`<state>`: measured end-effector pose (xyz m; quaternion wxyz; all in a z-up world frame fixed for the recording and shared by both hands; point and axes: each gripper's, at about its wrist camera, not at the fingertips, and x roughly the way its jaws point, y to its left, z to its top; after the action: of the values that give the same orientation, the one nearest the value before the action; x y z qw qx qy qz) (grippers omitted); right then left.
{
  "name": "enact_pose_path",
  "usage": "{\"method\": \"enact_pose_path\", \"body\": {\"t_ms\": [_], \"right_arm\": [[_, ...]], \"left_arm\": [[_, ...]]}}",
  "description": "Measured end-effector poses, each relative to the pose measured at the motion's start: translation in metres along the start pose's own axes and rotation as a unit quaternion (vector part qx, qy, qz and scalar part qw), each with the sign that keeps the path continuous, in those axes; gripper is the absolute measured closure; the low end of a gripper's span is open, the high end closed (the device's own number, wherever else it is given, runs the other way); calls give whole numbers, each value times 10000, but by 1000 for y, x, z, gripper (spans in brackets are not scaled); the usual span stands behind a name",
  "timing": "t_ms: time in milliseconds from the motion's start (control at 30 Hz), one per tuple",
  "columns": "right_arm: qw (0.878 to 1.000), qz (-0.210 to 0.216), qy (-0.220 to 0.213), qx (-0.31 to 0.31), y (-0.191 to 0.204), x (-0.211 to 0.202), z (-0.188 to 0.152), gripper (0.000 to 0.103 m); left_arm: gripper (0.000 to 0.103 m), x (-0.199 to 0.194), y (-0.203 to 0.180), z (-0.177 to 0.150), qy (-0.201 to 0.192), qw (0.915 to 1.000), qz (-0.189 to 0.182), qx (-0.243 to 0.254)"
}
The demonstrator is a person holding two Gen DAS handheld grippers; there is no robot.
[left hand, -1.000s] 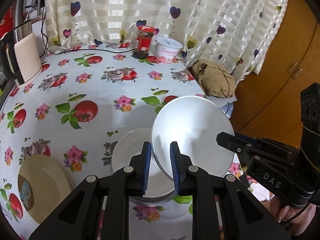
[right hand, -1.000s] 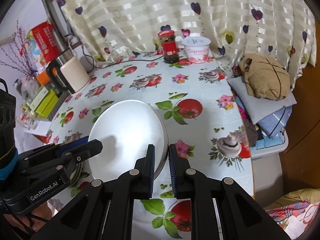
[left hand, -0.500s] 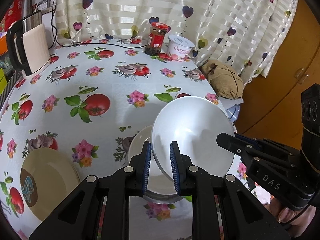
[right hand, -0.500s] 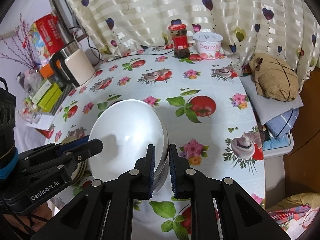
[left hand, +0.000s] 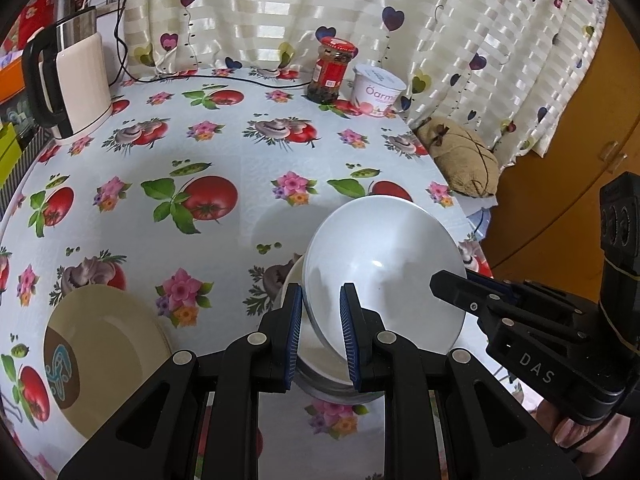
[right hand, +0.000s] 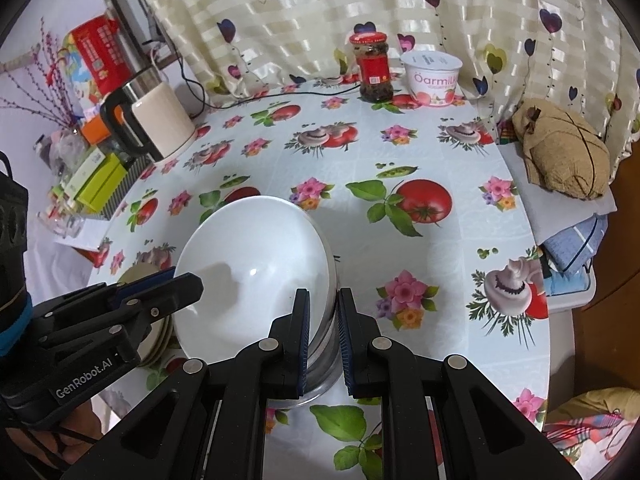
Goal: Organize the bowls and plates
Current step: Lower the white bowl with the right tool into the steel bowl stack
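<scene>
From the left wrist view, the left gripper (left hand: 320, 330) has its blue pads closed on the near rim of a white bowl (left hand: 384, 268), which hangs tilted with its hollow facing the camera. Under it sits a second bowl (left hand: 320, 384) on the flowered bench (left hand: 224, 152); the tilt suggests the held bowl is being nested into that one. The right gripper (left hand: 438, 282) reaches in from the right, its tip at the bowl's far rim, probably to steady it; whether it grips cannot be told from here. A cream plate (left hand: 108, 352) lies on the bench to the left, well apart from the bowls. An electric kettle (left hand: 68, 80), a red-lidded jar (left hand: 332, 70) and a yogurt tub (left hand: 378, 90) stand along the far edge by the curtain.

From the right wrist view, the right gripper (right hand: 323, 334) is clamped on the bowl's (right hand: 256, 264) rim, with the lower bowl (right hand: 324, 360) showing just below it between the fingers. The left gripper (right hand: 188, 282) holds the opposite rim. With 2 grippers sharing the load, the bowl can be levelled as it settles. A plate (right hand: 140, 274) peeks out behind the left gripper.
</scene>
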<state>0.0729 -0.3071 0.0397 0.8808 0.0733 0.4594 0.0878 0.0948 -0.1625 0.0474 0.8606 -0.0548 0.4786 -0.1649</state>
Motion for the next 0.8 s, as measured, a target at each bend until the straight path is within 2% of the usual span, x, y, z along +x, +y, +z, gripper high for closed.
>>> {"method": "enact_pose_path", "body": {"t_ms": [800], "right_arm": [[9996,0,274,-78,5,21,-6,89]], "left_arm": [[83,14,11,-8,225,9997,74,-97]]}}
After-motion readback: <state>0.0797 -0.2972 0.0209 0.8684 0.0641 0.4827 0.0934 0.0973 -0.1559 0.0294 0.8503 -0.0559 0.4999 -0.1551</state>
